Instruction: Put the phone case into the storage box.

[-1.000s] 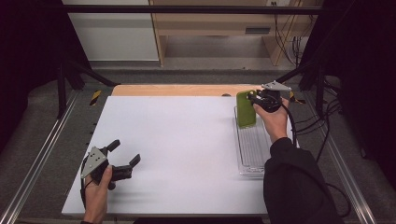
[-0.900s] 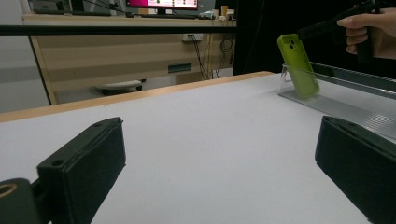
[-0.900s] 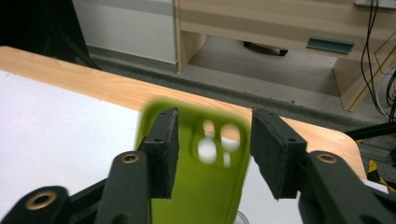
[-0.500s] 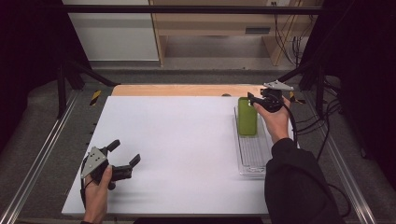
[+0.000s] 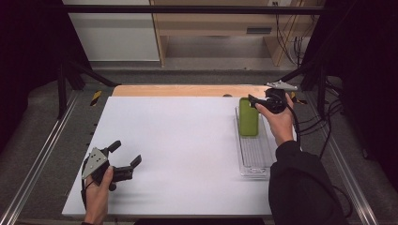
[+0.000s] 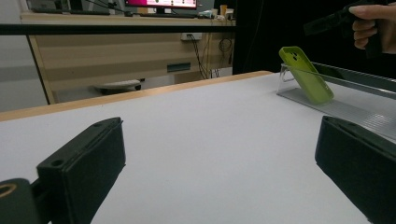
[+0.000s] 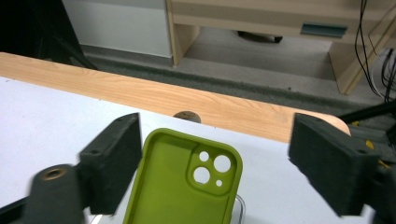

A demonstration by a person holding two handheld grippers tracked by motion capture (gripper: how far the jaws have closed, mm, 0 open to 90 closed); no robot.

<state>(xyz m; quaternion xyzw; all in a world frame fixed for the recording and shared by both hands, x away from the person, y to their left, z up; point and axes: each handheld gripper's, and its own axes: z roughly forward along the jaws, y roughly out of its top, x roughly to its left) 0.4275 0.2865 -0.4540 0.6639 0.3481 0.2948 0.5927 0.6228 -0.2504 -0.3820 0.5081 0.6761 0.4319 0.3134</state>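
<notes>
Green phone case [image 5: 248,116] leaning on the far end of the clear tray [image 5: 256,159], right tongs [image 5: 257,103] spread just beside its top, left tongs [image 5: 126,154] spread, well apart from the tray on the white table [image 5: 178,140]

The bottom edge of the right gripper view is cutting off the lower part of the green phone case [image 7: 180,186] and all but a sliver of the clear tray [image 7: 239,207]. In the high view, the person's right sleeve [image 5: 300,187] is covering the tray's near right corner. The left gripper view's frame is cropping both black jaws.
</notes>
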